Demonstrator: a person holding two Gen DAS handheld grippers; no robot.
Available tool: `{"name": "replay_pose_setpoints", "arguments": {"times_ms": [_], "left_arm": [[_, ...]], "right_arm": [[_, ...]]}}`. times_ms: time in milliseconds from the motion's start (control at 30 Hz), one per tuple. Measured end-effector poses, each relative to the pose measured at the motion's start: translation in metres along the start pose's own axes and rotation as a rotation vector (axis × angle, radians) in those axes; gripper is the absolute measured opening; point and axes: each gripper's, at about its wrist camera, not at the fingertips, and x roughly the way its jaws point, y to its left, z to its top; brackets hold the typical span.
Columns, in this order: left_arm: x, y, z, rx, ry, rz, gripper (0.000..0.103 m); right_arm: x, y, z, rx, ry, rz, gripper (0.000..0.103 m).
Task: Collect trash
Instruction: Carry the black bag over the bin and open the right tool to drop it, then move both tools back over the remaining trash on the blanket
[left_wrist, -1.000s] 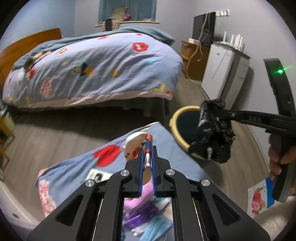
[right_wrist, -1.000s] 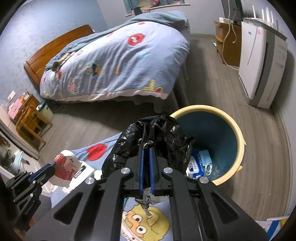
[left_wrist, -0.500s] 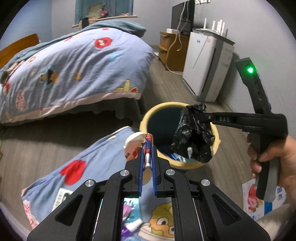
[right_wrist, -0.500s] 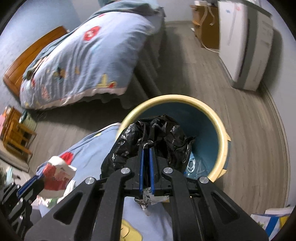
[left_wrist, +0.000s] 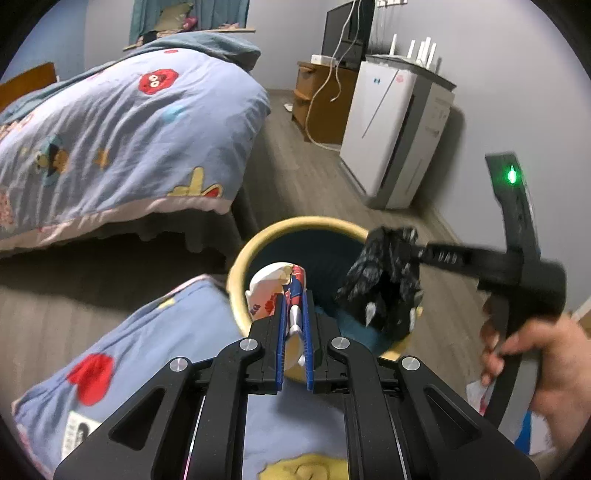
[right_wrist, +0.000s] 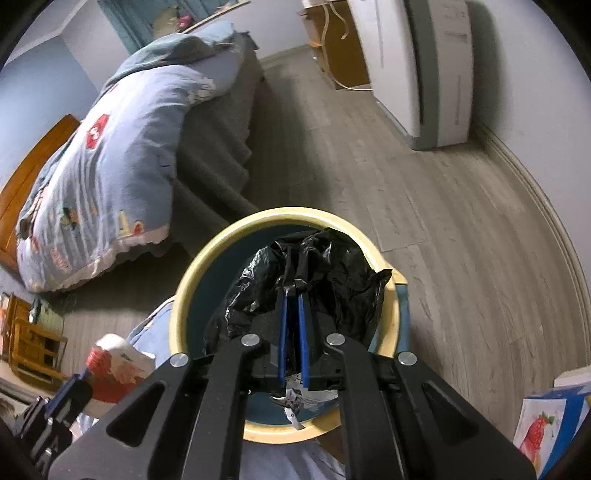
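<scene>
Right wrist view: right gripper (right_wrist: 291, 295) clenched on black bag (right_wrist: 325, 273), poised over bin (right_wrist: 184, 306) mouth. Left gripper (left_wrist: 293, 295) clamps crumpled wrapper (left_wrist: 273, 284), apparently paper, at near rim; the bin's opening lies just ahead of it.

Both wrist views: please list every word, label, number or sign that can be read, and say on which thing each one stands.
"DAS", seen upside down and blurred: on the right gripper finger, left wrist view.
Red printing on the wrapper in the left gripper: too small to read.
White label on the cloth: blurred, unreadable.
Marks on the white appliance: too small.
Strawberry box: picture only, no readable words.
</scene>
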Motion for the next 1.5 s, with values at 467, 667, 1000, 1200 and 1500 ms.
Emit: {"name": "replay_pose_setpoints", "arguments": {"times_ms": [467, 667, 1000, 1200, 1500], "left_arm": [[0.026, -0.006, 0.022, 0.006, -0.04, 0.007, 0.011], [0.028, 0.0, 0.019, -0.009, -0.033, 0.032, 0.026], [0.018, 0.014, 0.008, -0.021, -0.047, 0.078, 0.069], [0.006, 0.027, 0.001, -0.055, -0.057, 0.13, 0.087], [-0.046, 0.052, -0.017, -0.07, -0.076, 0.2, 0.092]], "right_arm": [[0.003, -0.008, 0.007, 0.036, -0.026, 0.007, 0.006], [0.005, -0.005, 0.008, 0.031, -0.023, 0.015, 0.011], [-0.002, 0.002, 0.007, 0.007, -0.047, 0.023, 0.061], [-0.01, 0.006, 0.004, 0.006, -0.047, 0.015, 0.083], [-0.044, 0.037, 0.002, -0.049, -0.093, -0.021, 0.097]]}}
